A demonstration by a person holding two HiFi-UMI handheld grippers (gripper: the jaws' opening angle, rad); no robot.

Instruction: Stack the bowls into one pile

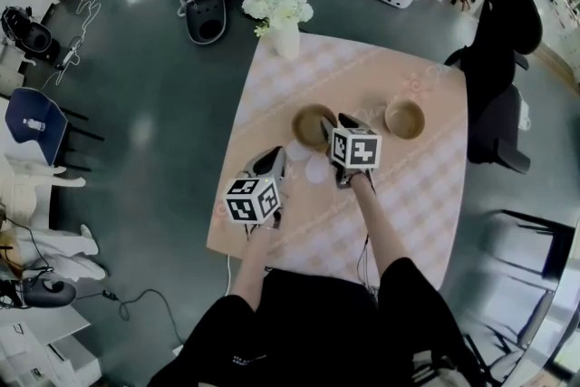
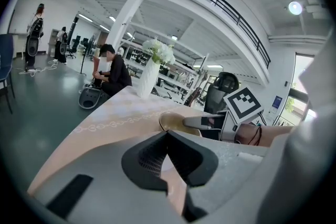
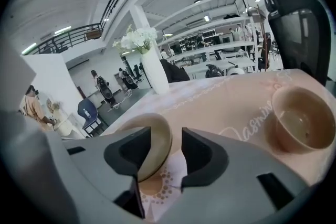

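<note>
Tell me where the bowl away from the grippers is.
Head view: that bowl stands on the table toward its right edge, right of the other bowl, whose rim is between the right gripper's open jaws.

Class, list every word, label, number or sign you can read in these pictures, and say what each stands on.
"Jasmin…": pale script on the tablecloth, its end lost at the bowl on the right.
Marker cubes: black-and-white square patterns only, no letters.
Pink print on the tablecloth in the head view: too small to read.
</note>
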